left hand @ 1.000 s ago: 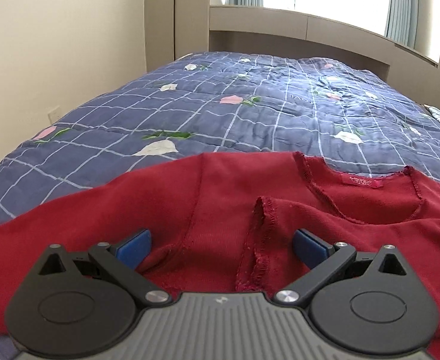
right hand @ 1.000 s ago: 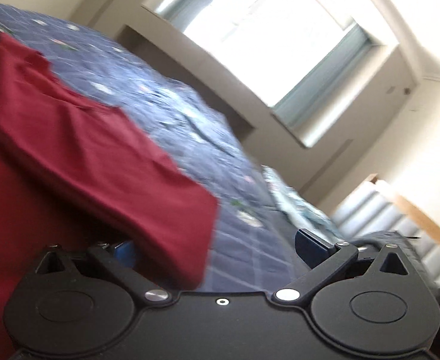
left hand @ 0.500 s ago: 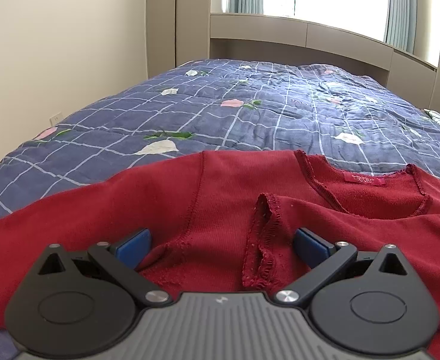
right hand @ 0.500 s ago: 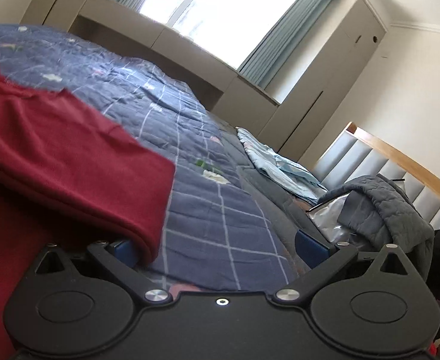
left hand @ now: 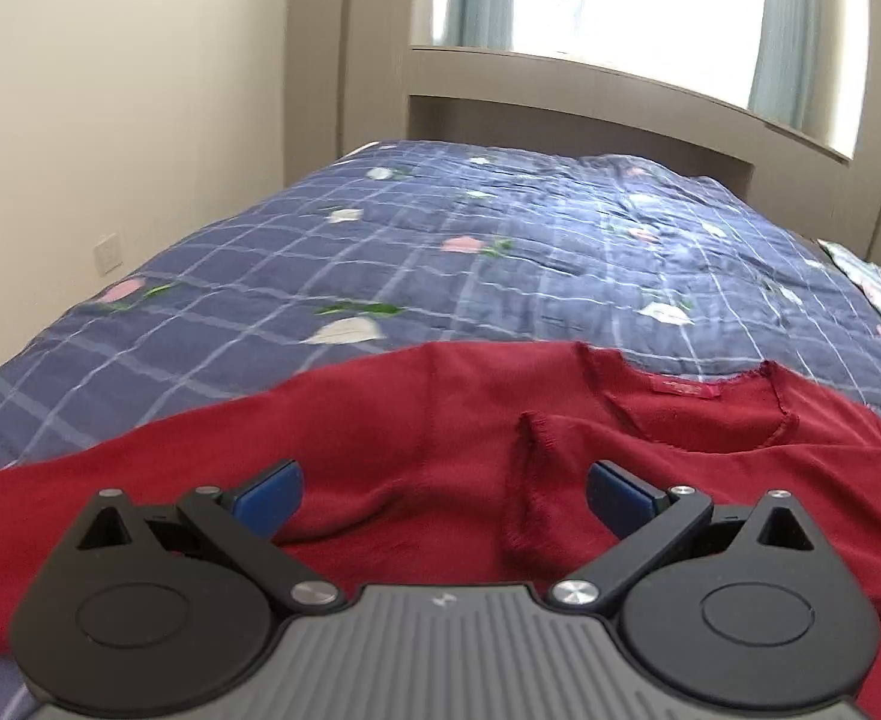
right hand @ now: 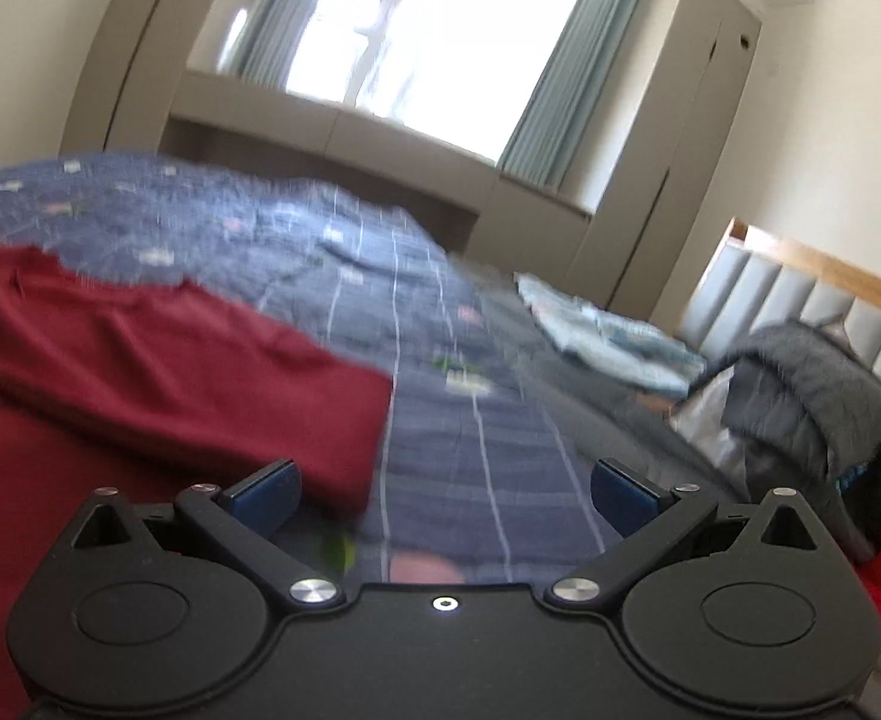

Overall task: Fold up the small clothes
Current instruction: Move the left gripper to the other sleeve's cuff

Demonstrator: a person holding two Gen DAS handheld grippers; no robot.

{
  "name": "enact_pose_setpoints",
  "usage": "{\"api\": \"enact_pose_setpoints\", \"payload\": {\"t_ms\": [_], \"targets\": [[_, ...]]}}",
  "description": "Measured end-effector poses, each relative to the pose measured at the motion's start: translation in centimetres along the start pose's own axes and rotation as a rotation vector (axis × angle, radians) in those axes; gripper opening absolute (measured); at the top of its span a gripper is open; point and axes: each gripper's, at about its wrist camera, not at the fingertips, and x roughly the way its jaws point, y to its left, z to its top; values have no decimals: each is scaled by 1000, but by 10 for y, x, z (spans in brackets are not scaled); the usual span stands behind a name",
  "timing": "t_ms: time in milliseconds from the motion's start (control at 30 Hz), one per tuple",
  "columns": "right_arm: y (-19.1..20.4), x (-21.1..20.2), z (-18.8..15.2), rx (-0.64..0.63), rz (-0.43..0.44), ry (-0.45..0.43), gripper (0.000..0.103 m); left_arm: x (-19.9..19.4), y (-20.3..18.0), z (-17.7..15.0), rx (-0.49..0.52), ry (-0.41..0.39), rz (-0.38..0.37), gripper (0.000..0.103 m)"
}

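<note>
Quilted bed (left hand: 500, 252), red sweater (left hand: 416, 456) spread

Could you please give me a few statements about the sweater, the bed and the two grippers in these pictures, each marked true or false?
1. The red sweater lies on a blue checked quilt. True.
2. The left gripper is shut on the sweater. False: its jaws stand wide apart with the cloth lying between them, ungripped.
3. One sleeve is folded across the sweater's front, below the neckline. True.
4. The right gripper holds the sleeve's end. False: it is open and holds nothing.
5. A grey padded jacket lies by the headboard. True.
</note>
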Motion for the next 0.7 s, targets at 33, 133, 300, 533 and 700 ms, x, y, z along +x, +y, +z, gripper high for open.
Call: {"api": "enact_pose_setpoints", "payload": {"t_ms": [33,133,300,533,700], "targets": [[4,7,4,-16,-4,-1,102,-9,10,-2,-20,-2,8,103],[19,33,7,-77,-9,32,102,-31,44,-8,-83,-4,37,103],[46,50,5,-189,-16,85,102,-65,120,-14,-201,-7,117,103],[42,11,12,-151,21,16,102,-111,223,-27,-349,-68,347,103],[48,-34,10,-143,112,-7,102,-129,290,-66,-664,-84,339,103]]}}
